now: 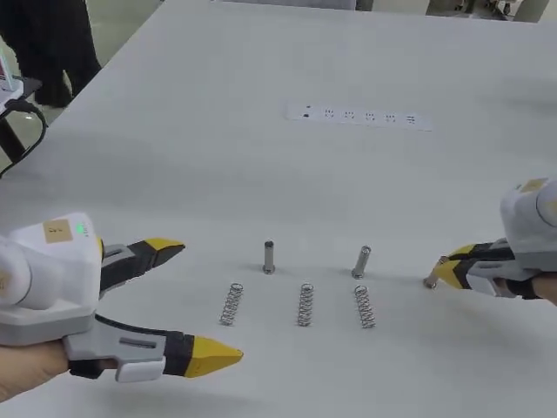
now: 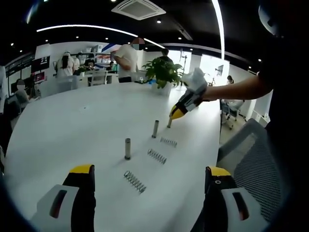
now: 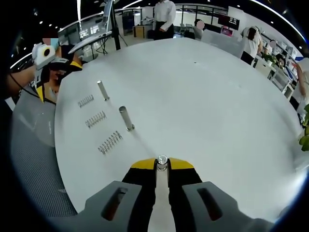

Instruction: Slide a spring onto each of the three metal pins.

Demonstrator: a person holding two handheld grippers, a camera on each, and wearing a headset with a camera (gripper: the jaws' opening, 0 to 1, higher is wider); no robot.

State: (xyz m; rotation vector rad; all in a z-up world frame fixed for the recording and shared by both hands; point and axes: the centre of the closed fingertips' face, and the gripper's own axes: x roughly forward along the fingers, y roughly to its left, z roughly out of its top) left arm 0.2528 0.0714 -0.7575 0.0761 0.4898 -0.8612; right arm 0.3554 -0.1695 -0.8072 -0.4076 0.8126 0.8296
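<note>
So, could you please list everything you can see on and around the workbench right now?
metal pins: three, silver; two upright mid-table, one held at the right.
springs: three, silver, lying in a row in front of the pins.
power strip: one, white, flat on the far side.
table: one, white.
plant: one, green, beyond the table.
people: several, in the background.
left gripper: grey, yellow tips, open.
right gripper: same colours, shut on the third pin.
</note>
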